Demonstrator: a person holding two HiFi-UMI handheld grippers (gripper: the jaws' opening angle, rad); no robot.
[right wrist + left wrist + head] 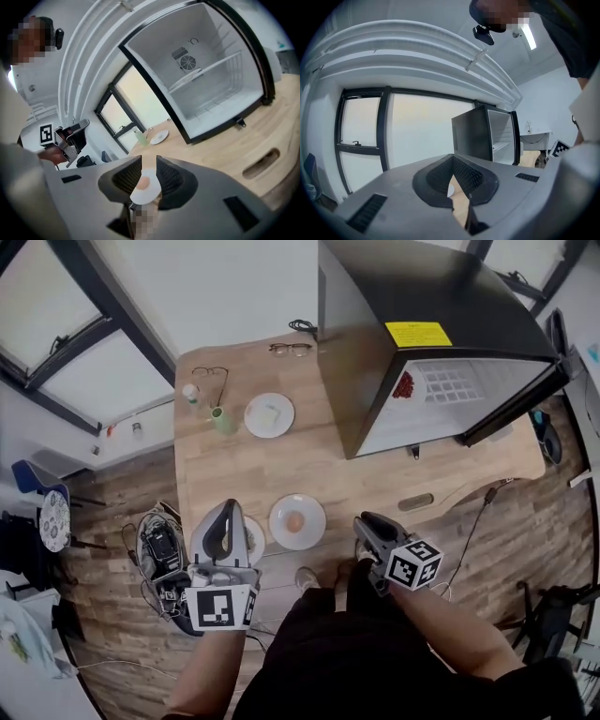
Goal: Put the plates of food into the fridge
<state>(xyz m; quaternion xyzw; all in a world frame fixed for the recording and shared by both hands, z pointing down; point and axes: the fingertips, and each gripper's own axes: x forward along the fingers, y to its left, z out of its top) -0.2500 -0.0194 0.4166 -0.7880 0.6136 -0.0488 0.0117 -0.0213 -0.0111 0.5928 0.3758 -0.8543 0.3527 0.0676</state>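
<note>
A white plate with a pinkish piece of food (297, 521) lies near the table's front edge. A second plate (255, 538) lies just left of it, mostly hidden under my left gripper (225, 519). A third plate (269, 415) sits farther back. The black fridge (441, 381) stands at the back right with its door open and its white shelves bare (211, 93). My left gripper (457, 180) shows a narrow gap with nothing in it. My right gripper (364, 524) is open a little right of the pink-food plate (144, 186), which shows through the gap between its jaws (147, 171) without being touched.
A green bottle (222, 420) and a small bottle (191, 395) stand beside the far plate. Two pairs of glasses (291, 350) (211, 374) lie at the table's back. A slot handle (415, 502) is cut into the wooden table (309, 470). Cables and gear (161, 549) lie on the floor at the left.
</note>
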